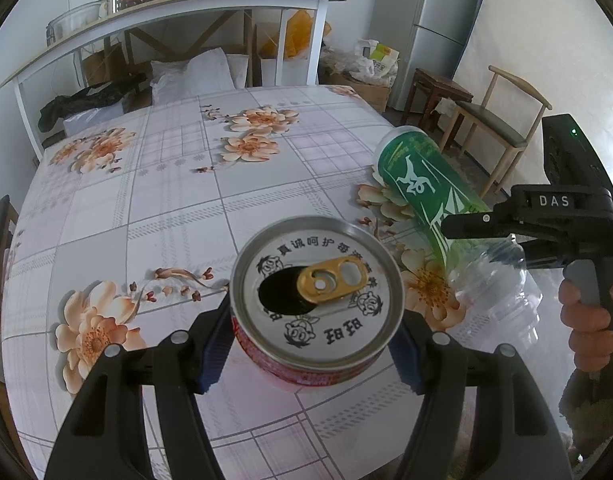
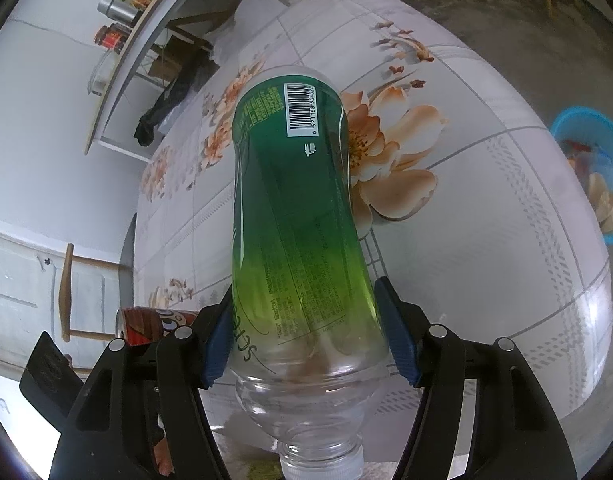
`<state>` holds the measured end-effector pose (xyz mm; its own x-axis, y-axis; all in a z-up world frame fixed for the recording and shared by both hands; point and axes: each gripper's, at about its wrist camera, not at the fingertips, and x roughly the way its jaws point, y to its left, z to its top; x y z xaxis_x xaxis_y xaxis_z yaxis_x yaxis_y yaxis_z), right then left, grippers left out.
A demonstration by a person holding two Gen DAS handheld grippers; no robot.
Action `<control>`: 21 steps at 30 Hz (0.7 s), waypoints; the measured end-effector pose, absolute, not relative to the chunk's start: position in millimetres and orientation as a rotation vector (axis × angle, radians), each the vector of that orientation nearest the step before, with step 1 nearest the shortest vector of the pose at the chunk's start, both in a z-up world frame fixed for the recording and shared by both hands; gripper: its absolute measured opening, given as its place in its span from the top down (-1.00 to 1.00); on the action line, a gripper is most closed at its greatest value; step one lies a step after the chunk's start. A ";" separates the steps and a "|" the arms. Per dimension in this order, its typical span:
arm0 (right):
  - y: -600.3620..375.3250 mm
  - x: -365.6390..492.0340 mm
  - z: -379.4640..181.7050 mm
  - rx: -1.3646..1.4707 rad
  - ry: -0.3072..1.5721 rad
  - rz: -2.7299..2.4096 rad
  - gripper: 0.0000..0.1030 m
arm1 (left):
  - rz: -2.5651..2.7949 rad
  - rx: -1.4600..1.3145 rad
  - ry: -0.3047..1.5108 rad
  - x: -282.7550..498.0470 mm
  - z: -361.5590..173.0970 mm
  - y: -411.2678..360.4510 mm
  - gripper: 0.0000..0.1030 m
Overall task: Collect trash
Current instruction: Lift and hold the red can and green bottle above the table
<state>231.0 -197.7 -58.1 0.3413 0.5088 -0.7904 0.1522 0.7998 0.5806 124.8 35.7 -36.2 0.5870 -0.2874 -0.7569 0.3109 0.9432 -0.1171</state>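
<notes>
Gripping a round metal can (image 1: 317, 296) between its blue ribbed pads (image 1: 216, 354), the left gripper (image 1: 312, 354) holds it lifted above the table (image 1: 154, 208), lid toward the camera. The lid is dull silver with black printed characters and cartoon pigs, a gold pull tab folded back beside the dark oval opening; a red printed wall shows below the rim. In the right wrist view the can (image 2: 156, 326) appears at lower left, red and brown, lying sideways in the frame.

The right gripper (image 2: 310, 340) is clamped on a clear plastic bottle (image 2: 294, 208), its pads (image 2: 398, 340) pressing the lower end of the green label, near the ribbed shoulder. The bottle looks empty; its neck points back at the camera and its base points away over the table. The label fades from dark green to yellow-green and carries a white barcode. From the left wrist view the bottle (image 1: 422, 184) slants up over the table's right edge.

The tabletop is glossy, with grey checks and peach flowers. A blue mesh basket (image 2: 598, 176) sits beyond the table edge, holding scraps.
</notes>
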 end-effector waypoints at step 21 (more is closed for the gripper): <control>-211.6 224.1 -44.3 0.667 1.173 0.280 -0.20 | -0.355 0.029 0.843 118.4 -22.5 36.4 -0.28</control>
<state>224.1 -211.6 -44.3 0.3810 0.5326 -0.7558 0.1336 0.7772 0.6149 118.4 36.4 -22.5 0.6103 -0.2961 -0.7348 0.3186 0.9409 -0.1145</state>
